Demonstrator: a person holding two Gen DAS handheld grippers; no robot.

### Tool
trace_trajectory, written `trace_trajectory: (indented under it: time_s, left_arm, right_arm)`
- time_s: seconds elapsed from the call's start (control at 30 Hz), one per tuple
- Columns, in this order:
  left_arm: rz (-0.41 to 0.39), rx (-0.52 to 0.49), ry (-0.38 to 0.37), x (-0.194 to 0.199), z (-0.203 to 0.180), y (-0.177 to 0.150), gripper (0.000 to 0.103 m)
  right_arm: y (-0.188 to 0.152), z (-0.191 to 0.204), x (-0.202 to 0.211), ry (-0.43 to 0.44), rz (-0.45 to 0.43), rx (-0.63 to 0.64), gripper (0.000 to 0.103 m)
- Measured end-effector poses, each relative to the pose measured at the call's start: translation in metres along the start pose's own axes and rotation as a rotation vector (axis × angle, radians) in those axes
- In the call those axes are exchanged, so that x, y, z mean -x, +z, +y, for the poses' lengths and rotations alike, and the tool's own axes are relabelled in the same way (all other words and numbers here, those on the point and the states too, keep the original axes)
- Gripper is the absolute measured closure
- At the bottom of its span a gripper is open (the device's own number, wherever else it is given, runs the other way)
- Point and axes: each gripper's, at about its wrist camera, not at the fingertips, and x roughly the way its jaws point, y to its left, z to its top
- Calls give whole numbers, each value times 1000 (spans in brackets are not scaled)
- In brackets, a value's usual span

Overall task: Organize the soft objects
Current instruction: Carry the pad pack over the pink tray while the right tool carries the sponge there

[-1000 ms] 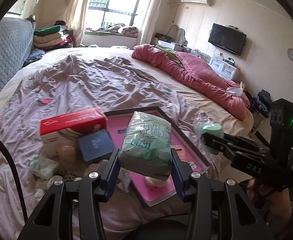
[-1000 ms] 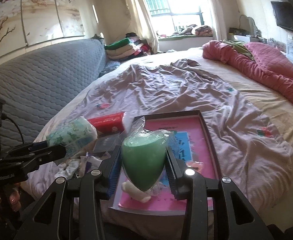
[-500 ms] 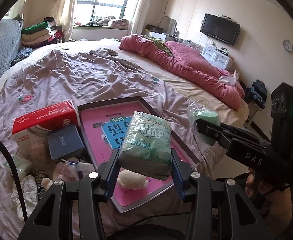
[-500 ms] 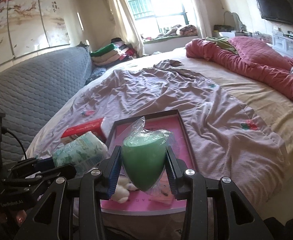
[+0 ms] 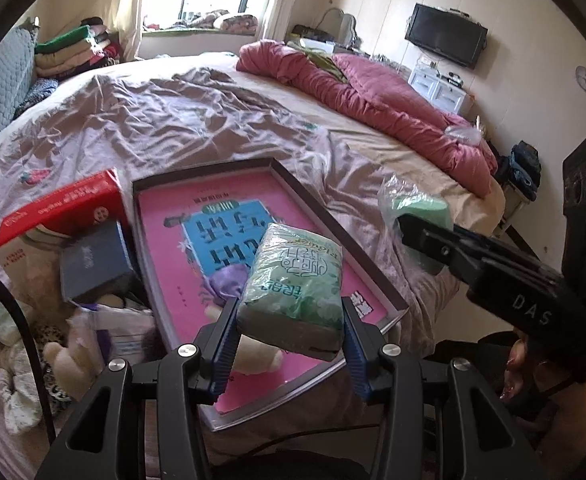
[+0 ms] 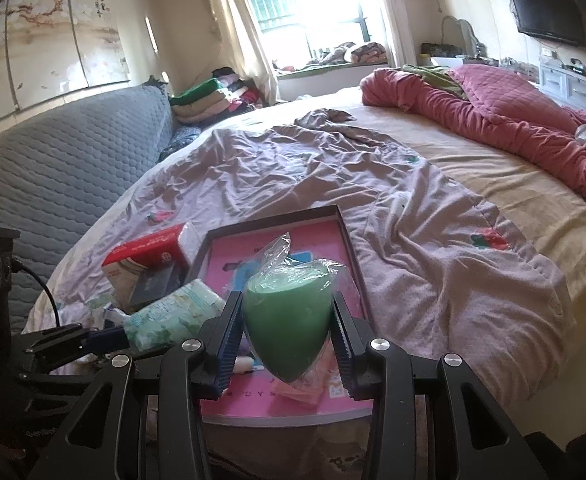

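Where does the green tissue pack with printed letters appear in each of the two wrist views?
Left wrist view: the green tissue pack sits low in the centre, clamped in the left gripper.
Right wrist view: the same pack is at lower left, sticking out of that gripper.
Shared landmark: the pink tray on the bed.

The tissue pack (image 5: 293, 292) hides most of a pale plush toy (image 5: 253, 356), perhaps a bear.
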Motion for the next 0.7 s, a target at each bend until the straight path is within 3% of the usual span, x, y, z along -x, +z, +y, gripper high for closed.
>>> trace_trajectory:
  time_s: [0.7]
  left_arm:
    - [127, 5, -34, -60, -4, -16, 55]
  right_arm:
    - [-15, -18, -29, -45, 90, -29, 60]
